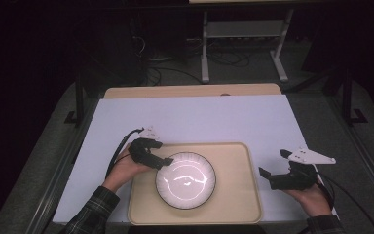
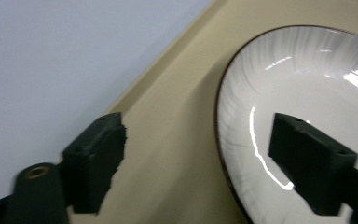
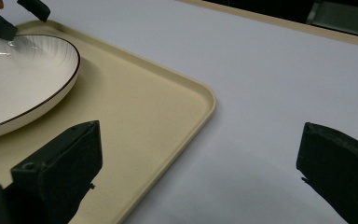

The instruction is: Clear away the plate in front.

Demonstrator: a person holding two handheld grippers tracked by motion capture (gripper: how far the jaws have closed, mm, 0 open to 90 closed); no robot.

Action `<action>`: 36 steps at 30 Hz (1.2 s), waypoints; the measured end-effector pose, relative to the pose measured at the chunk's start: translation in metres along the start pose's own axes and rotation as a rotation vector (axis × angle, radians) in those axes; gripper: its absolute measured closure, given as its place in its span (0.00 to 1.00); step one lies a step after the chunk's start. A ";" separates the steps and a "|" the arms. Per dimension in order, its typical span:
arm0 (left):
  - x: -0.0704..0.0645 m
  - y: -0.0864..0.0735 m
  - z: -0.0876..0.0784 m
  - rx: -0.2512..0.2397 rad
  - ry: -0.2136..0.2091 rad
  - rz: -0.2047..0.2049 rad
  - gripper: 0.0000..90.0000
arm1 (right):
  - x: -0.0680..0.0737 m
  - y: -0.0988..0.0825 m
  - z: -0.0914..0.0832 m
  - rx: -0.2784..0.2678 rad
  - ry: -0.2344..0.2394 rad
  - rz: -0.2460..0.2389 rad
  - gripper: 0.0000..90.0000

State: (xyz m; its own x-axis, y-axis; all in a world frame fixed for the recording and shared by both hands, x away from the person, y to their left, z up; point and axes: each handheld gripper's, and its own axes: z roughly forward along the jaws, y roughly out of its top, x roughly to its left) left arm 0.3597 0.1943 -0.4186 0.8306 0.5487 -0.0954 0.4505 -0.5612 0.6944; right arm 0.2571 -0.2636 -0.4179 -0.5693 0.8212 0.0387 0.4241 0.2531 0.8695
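Observation:
A white plate (image 1: 185, 180) with a thin dark rim lies on a beige tray (image 1: 238, 195) near the table's front. My left gripper (image 1: 163, 163) is at the plate's upper left edge. In the left gripper view it (image 2: 200, 149) is open and its jaws straddle the plate's rim (image 2: 221, 116), one over the tray (image 2: 177, 116), the other over the plate's inside, with the pads off it. My right gripper (image 1: 272, 165) hovers off the tray's right side, open and empty. In the right gripper view its jaws (image 3: 200, 177) stand wide over the tray's corner (image 3: 200, 100) and the white table; the plate (image 3: 18, 79) and left gripper (image 3: 16, 16) lie farther left.
A white sheet (image 1: 195, 117) covers the table, with a wooden strip (image 1: 190, 90) along the far edge. Bare white surface spreads behind and to both sides of the tray. A metal stand (image 1: 243, 34) and cables sit on the dark floor beyond the table.

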 end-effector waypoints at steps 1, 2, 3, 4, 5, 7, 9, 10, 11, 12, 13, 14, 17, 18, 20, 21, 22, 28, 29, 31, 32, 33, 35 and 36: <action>0.000 0.000 -0.002 -0.008 0.009 -0.005 0.17 | 0.000 0.000 0.000 0.000 -0.001 0.001 0.00; 0.001 0.000 -0.005 -0.020 0.014 -0.011 0.16 | 0.000 0.000 0.000 -0.001 -0.002 0.001 0.00; 0.001 0.000 -0.009 -0.035 0.017 -0.015 0.15 | 0.000 0.000 0.000 -0.001 -0.002 0.002 0.00; 0.002 0.000 -0.011 -0.044 0.020 -0.020 0.15 | 0.000 0.000 0.000 0.001 -0.002 0.002 0.00; 0.002 -0.001 -0.016 -0.065 0.027 -0.027 0.15 | 0.000 0.000 0.000 0.001 -0.001 0.000 0.00; 0.002 -0.002 -0.024 -0.091 0.041 -0.031 0.15 | 0.000 0.000 0.000 0.000 -0.002 -0.002 0.00; 0.003 -0.005 -0.033 -0.114 0.055 -0.035 0.14 | 0.000 0.001 0.001 0.004 0.000 -0.002 0.00; 0.003 -0.006 -0.036 -0.118 0.056 -0.035 0.14 | 0.001 0.001 0.001 0.006 -0.001 -0.004 0.00; 0.003 -0.009 -0.041 -0.128 0.062 -0.036 0.14 | 0.001 0.001 0.001 0.007 0.000 -0.009 0.00; 0.004 -0.011 -0.045 -0.131 0.072 -0.035 0.14 | 0.001 0.001 0.001 0.006 0.002 -0.008 0.00; 0.004 -0.014 -0.049 -0.135 0.083 -0.029 0.13 | 0.002 0.001 0.001 0.003 0.004 -0.006 0.00; 0.005 -0.016 -0.053 -0.139 0.093 -0.022 0.13 | 0.002 0.001 0.001 0.004 0.005 -0.007 0.00; 0.005 -0.023 -0.064 -0.150 0.109 -0.032 0.10 | 0.003 0.001 0.001 0.005 0.005 -0.007 0.00; 0.005 -0.025 -0.067 -0.157 0.115 -0.033 0.10 | 0.003 0.001 0.001 0.005 0.006 -0.008 0.00; 0.005 -0.031 -0.074 -0.162 0.124 -0.040 0.09 | 0.002 0.001 0.001 0.006 0.007 -0.007 0.00; 0.005 -0.033 -0.077 -0.166 0.127 -0.040 0.09 | 0.002 0.001 0.001 0.006 0.006 -0.005 0.00; 0.005 -0.035 -0.079 -0.170 0.129 -0.040 0.09 | 0.002 0.001 0.001 0.008 0.005 -0.003 0.00; 0.006 -0.051 -0.092 -0.179 0.161 -0.044 0.09 | 0.001 0.000 0.000 0.012 0.003 -0.007 0.00; 0.006 -0.053 -0.094 -0.181 0.163 -0.045 0.09 | 0.002 0.000 0.000 0.011 0.002 -0.008 0.00; 0.007 -0.058 -0.097 -0.183 0.173 -0.046 0.09 | 0.002 0.000 0.000 0.012 0.002 -0.009 0.00; 0.008 -0.061 -0.099 -0.184 0.175 -0.048 0.09 | 0.002 0.000 0.000 0.012 0.003 -0.010 0.00; 0.008 -0.062 -0.100 -0.185 0.177 -0.049 0.09 | 0.003 0.000 0.000 0.013 0.003 -0.012 0.00; 0.010 -0.067 -0.103 -0.188 0.187 -0.053 0.09 | 0.003 0.000 0.000 0.014 0.003 -0.013 0.00; 0.010 -0.069 -0.104 -0.191 0.189 -0.055 0.09 | 0.003 0.000 0.000 0.014 0.003 -0.012 0.00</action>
State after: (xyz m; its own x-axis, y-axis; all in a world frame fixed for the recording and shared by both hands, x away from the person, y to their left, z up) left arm 0.3030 0.3034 -0.3936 0.7225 0.6913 -0.0143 0.4085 -0.4101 0.8155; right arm 0.2553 -0.2608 -0.4175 -0.5763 0.8167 0.0296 0.4269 0.2700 0.8631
